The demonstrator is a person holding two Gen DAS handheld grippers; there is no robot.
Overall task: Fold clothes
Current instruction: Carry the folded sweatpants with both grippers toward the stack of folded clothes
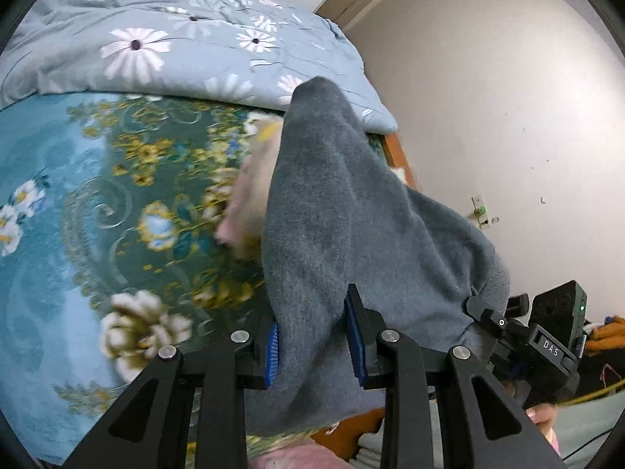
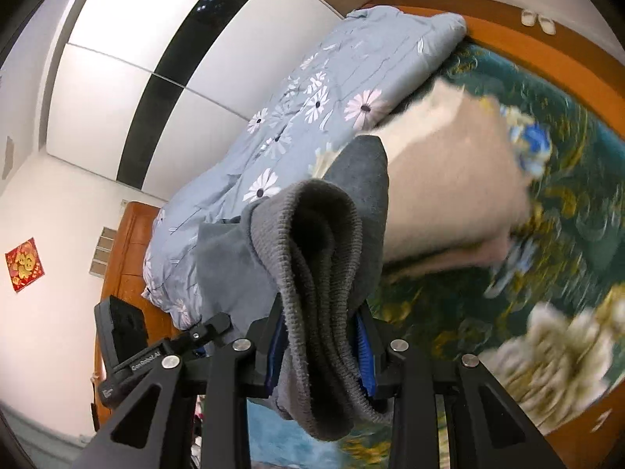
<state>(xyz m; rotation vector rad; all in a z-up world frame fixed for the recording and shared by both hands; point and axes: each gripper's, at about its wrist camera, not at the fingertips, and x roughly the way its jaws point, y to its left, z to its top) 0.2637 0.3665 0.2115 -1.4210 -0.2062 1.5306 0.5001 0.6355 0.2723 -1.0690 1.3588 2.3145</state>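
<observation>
A grey knit garment point(image 1: 351, 215) hangs lifted above the bed, held by both grippers. My left gripper point(image 1: 314, 346) is shut on its soft grey cloth. My right gripper point(image 2: 320, 355) is shut on its ribbed hem point(image 2: 324, 273), which bunches between the blue pads. In the left wrist view the right gripper point(image 1: 519, 336) shows at the garment's right edge. In the right wrist view the left gripper point(image 2: 164, 355) shows at lower left. A folded cream-pink garment point(image 2: 449, 191) lies on the bed behind it; it also shows in the left wrist view point(image 1: 250, 199), blurred.
The bed carries a teal floral sheet point(image 1: 97, 215) and a rolled blue daisy quilt point(image 1: 175, 39) along its far side. A wooden bed frame point(image 2: 547, 51) edges the mattress. White walls point(image 1: 488, 97) stand close by.
</observation>
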